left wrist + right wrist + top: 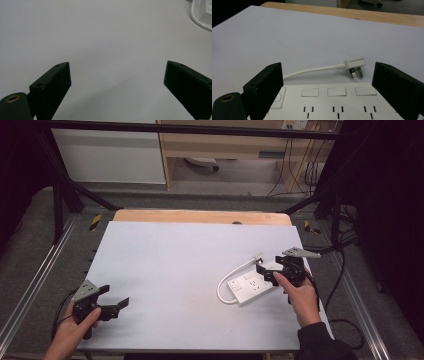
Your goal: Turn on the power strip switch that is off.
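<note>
Power strip [251,286]: white, flat on the desk [175,265] near its right edge, cord looped off its left end, plug [355,65] lying just beyond it.
Right gripper [266,270]: jaws spread wide, straddling the strip, gripping nothing.
Left gripper [114,301]: near the front left corner, jaws released, over bare desk.

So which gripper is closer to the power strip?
Right. The right gripper hangs right over the power strip, open jaws either side of it. The left gripper sits open near the table's near-left corner, well away from the strip.
</note>
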### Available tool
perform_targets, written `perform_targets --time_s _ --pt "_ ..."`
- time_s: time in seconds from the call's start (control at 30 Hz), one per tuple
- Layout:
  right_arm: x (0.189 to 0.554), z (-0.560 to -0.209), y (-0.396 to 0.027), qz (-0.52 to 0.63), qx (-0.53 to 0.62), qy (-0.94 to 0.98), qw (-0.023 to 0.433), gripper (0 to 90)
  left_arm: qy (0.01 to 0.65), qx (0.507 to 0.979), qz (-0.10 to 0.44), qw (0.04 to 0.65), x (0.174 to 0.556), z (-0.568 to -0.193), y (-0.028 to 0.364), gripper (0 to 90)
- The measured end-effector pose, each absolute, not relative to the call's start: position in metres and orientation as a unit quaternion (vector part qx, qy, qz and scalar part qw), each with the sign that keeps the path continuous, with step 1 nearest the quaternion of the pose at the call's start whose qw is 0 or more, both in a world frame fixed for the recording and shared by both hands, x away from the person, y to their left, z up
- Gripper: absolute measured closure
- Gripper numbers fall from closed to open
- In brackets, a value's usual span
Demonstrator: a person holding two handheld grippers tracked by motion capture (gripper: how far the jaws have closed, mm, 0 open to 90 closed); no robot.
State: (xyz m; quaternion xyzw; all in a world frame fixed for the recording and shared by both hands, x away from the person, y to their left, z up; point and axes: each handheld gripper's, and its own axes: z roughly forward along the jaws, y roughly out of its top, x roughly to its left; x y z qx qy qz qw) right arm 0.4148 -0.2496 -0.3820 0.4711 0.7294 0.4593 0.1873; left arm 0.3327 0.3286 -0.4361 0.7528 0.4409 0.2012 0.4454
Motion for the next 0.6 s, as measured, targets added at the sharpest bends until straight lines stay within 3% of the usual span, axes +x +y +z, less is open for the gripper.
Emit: perform_targets --time_s 0.37,0.6 --pt "0.418 -0.385 -0.241 0.454 0.468 0.736 0.184 14.3 0.440 0.753 0.200 0.446 0.332 -0.436 0.328 7.6" --pt "0.419 -0.388 -0.236 0.453 0.467 0.739 0.175 22.5 0.439 0.754 0.200 0.445 0.332 -0.436 0.328 7.6"
